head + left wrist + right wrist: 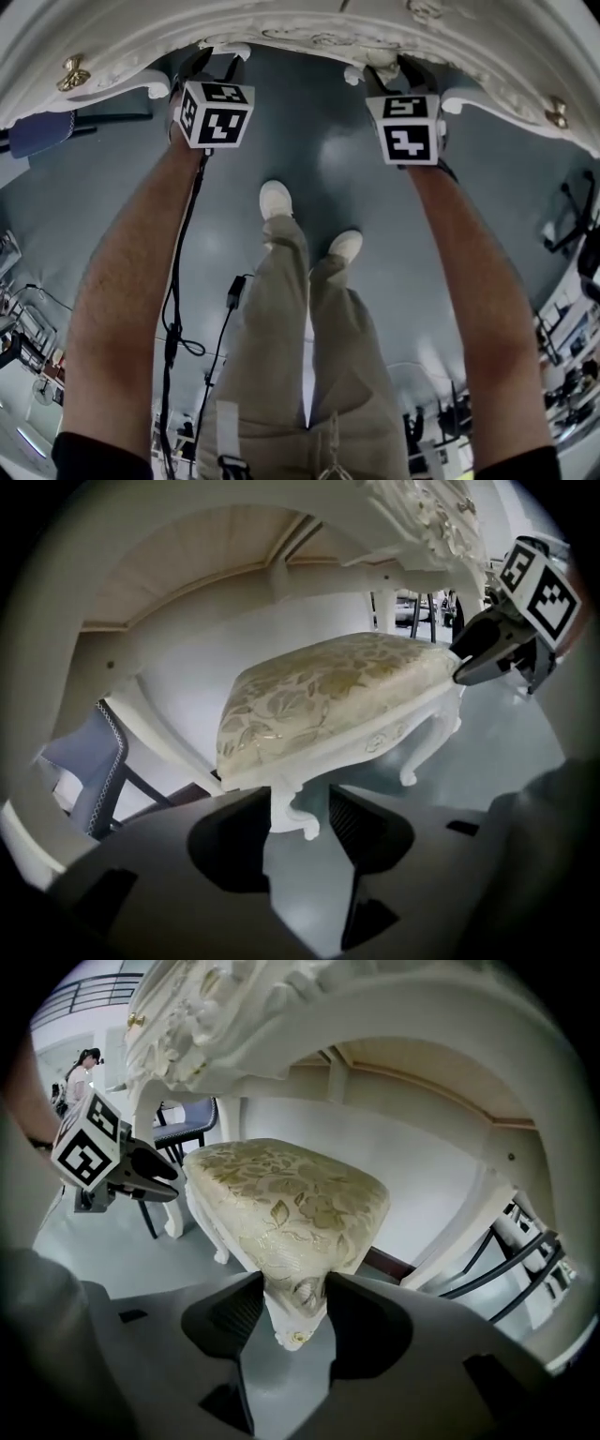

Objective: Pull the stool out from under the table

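Observation:
The stool [328, 696] has a gold floral cushion and white carved legs, and it stands under the white ornate table [422, 517]. My left gripper [300, 803] is shut on the stool's near left corner leg, just below the seat. My right gripper [295, 1288] is shut on the near right corner of the stool [281, 1194], its pads against the cushion's edge and the top of the leg. In the head view the left gripper [214, 66] and the right gripper [403, 75] both reach in under the table's edge [300, 28], which hides the stool.
A blue chair [94, 761] stands to the left of the table, also seen as a blue chair [37, 131] from above. Black chair legs [506, 1260] are at the right. My feet [281, 202] stand on grey floor behind the grippers, and a cable [173, 309] hangs by my left arm.

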`<state>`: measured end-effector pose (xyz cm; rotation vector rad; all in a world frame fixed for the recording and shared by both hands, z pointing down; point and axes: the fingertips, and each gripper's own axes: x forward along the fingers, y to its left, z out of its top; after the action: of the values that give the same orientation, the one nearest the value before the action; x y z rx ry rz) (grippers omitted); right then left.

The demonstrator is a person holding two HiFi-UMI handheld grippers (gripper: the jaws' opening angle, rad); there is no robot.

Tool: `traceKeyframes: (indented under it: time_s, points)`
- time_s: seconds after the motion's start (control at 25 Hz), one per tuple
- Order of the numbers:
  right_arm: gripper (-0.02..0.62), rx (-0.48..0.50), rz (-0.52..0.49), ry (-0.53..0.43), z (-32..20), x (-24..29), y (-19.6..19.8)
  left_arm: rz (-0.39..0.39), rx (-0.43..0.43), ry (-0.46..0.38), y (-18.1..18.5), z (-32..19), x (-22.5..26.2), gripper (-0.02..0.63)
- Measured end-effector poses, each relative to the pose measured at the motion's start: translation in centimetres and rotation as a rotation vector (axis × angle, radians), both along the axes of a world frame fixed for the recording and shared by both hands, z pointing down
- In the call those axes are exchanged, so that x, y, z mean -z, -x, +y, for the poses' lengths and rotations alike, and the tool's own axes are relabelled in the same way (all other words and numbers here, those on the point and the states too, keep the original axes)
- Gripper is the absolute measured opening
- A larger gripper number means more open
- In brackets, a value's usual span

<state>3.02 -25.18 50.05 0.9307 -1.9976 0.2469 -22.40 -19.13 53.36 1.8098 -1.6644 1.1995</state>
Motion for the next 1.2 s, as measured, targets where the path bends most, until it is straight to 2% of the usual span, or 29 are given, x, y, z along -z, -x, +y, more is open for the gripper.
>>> traceKeyframes:
  time_s: [0.12,0.24,0.48,0.76,0.84,0.96,1.2]
  points:
    - [0.191,0.021,0.003,0.006,1.7,0.1,0.2,-0.026,0.014,0.008,2.2,0.4,-0.4,0.192]
    - [0.181,0.039,0.016,0.013,3.2,0.0,0.1,-0.012,0.044,0.019,3.4,0.2,-0.5,0.201]
    - [0.158,-0.004,0.017,0.047,4.0,0.0,0.1,-0.046,-0.006,0.031,3.6,-0.3,-0.4,0.206]
    - [0.147,0.026,-0.023,0.144,9.0,0.1,1.1,-0.031,-0.013,0.033,2.6,-0.1,-0.3,0.212]
    - [0.180,0.001,-0.036,0.147,9.2,0.5,0.9,-0.028,-0.014,0.032,2.6,0.0,-0.3,0.212]
    - [0.266,-0.074,-0.077,0.125,8.1,1.1,1.1,-0.051,-0.051,0.032,2.6,0.1,-0.2,0.212]
    - [0.282,-0.077,-0.023,0.110,7.6,-0.3,2.5,-0.065,-0.054,0.041,3.0,0.7,-0.2,0.212]
